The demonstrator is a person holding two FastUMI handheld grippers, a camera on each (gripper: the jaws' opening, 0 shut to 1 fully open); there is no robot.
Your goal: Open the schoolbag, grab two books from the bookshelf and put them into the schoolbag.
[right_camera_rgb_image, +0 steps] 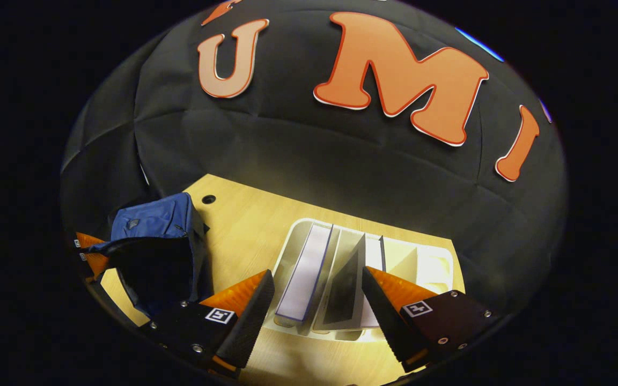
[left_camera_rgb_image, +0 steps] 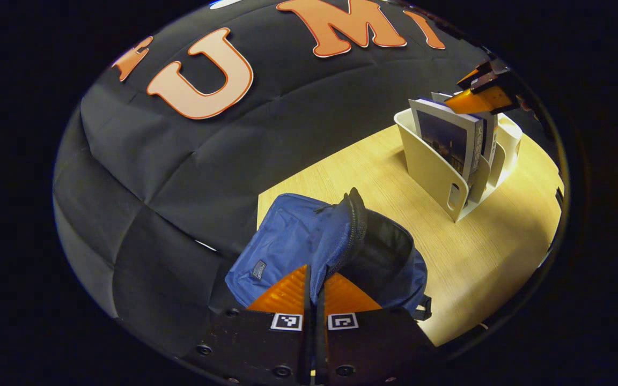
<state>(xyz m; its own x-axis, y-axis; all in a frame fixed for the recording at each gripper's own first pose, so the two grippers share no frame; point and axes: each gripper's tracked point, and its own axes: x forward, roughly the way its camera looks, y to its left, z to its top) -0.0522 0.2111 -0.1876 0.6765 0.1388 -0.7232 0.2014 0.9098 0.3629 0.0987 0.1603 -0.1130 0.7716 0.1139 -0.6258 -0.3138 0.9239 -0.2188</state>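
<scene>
Pinching the rim of the blue bag (left_camera_rgb_image: 293,241), the left tool (left_camera_rgb_image: 315,292) has its fingers pressed together on the fabric by the zip, holding the dark mouth open on the wooden surface (left_camera_rgb_image: 480,257). Beyond it, to the right, the white rack (right_camera_rgb_image: 427,265) holds upright books (right_camera_rgb_image: 304,276). The right tool (right_camera_rgb_image: 317,313) hovers above them, fingers spread wide either side of two books, touching neither.
</scene>
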